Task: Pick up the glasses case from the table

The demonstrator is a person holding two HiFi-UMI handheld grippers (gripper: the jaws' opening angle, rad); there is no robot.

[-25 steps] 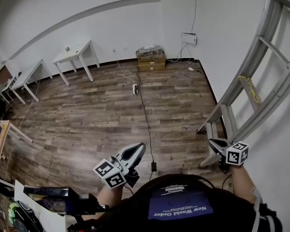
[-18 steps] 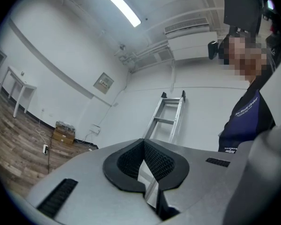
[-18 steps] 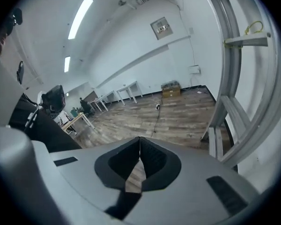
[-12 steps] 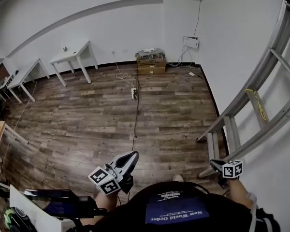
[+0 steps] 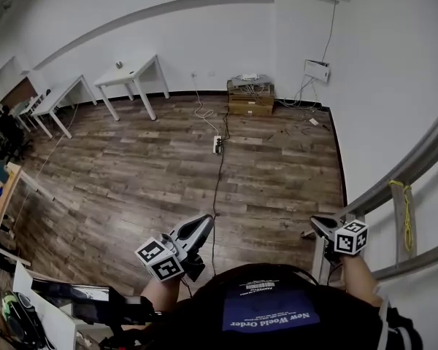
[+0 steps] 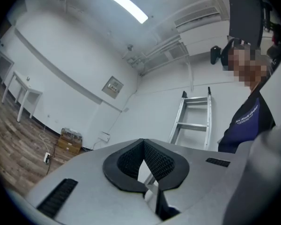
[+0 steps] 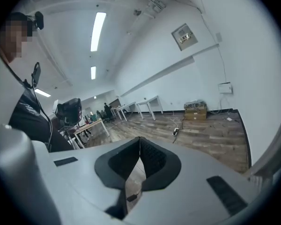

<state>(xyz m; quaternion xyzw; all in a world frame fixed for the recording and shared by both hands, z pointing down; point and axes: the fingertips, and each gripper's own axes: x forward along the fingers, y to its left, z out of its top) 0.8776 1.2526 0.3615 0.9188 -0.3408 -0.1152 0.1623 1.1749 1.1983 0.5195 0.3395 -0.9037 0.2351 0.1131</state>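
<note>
Shirt (image 5: 271, 318): reads "New World Order"
Left gripper (image 5: 205, 220): jaws together, empty
Right gripper (image 5: 314, 222): jaws together, empty
Floor (image 5: 131, 166): wood planks, crossed by cable (image 5: 217, 181)
Room: 2 white tables (image 5: 135, 71), ladder (image 5: 401, 188)
Glasses case: cannot be made out

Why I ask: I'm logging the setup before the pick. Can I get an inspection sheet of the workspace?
Surface: wooden floor; a white table edge at the head view's lower left.
Job's things: glasses case, nothing seen.
Clutter: wooden crate by the wall; dark items at the table edge, too unclear to name.
Grippers: left gripper and right gripper both shut and empty, above the floor.
Cables: black cable runs from a power strip toward the person.
Surroundings: white tables along the wall; ladder at the right.
</note>
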